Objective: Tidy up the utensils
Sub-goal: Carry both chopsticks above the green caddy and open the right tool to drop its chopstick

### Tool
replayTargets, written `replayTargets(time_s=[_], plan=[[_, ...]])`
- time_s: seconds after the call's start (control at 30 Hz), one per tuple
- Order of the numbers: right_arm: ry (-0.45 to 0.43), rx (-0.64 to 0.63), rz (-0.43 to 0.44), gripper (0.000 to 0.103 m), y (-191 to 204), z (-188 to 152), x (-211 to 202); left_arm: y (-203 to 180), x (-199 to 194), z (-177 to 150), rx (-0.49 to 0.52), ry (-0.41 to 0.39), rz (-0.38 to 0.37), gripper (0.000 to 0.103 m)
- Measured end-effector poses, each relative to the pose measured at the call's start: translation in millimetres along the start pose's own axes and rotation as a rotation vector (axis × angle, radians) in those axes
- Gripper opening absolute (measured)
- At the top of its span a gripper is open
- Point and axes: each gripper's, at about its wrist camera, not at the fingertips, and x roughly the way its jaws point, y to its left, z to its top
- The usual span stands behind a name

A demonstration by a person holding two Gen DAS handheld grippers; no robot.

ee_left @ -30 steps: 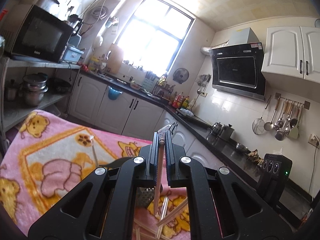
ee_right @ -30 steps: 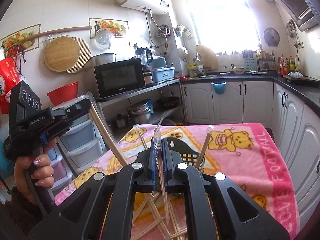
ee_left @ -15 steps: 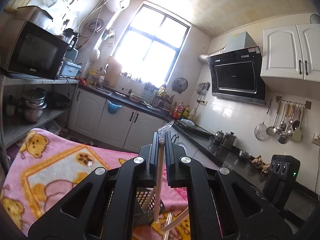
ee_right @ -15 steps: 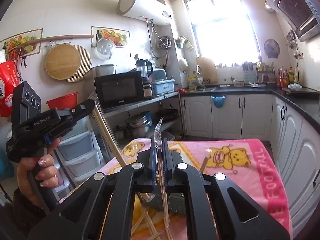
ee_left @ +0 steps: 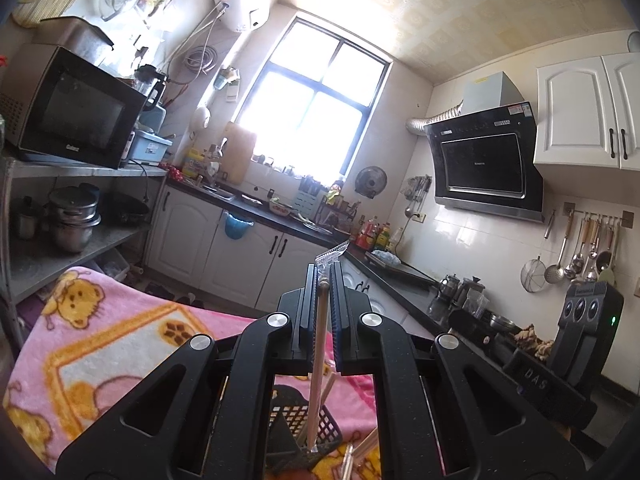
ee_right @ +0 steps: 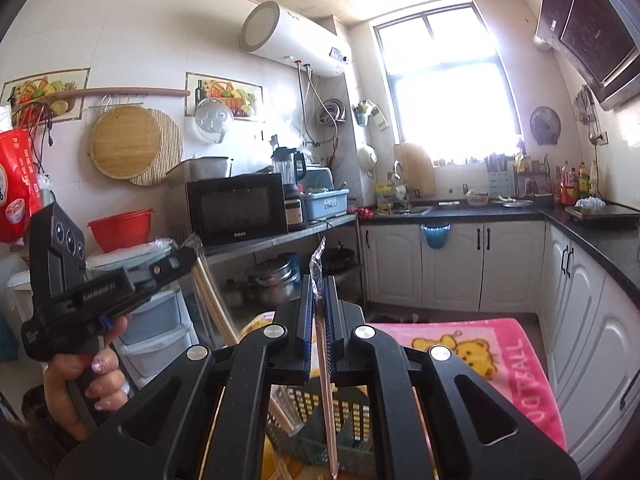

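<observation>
Both grippers have risen above the pink blanket (ee_left: pixel 104 344), fingers clamped on wrapped chopsticks (ee_left: pixel 318 360) in a sunlit kitchen.

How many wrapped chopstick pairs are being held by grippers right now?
2. One wrapped chopstick pair is clamped in the left gripper; the other wrapped chopstick pair is in the right gripper, both over the black basket. More lie loose below.
</observation>
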Motion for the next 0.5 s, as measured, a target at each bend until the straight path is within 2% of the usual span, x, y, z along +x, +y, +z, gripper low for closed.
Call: replayTargets(time_s=[0.17,0.2,0.3,0.5], plan=[[-0.016,-0.006,-0.011,0.006,-4.0,10.5,11.7,2.9,6.2,1.0,0.01,-0.006,0.012,0.003],[-0.019,-0.008,-0.015,0.001,-4.3,11.6,13.6,3.5,7.7,0.6,0.01,-0.005,0.013,0.003],[-0.021,-0.019,-0.029,0.001,-6.9,12.7,22.8,6.2,13.2,-1.7,0.01,-0.003,0.022,0.003],[0.057,-0.014,-0.049,0.001,-15.3,-4.1,46.5,16.5,32.0,-18.7,-0.002,0.046,0.04,0.003]])
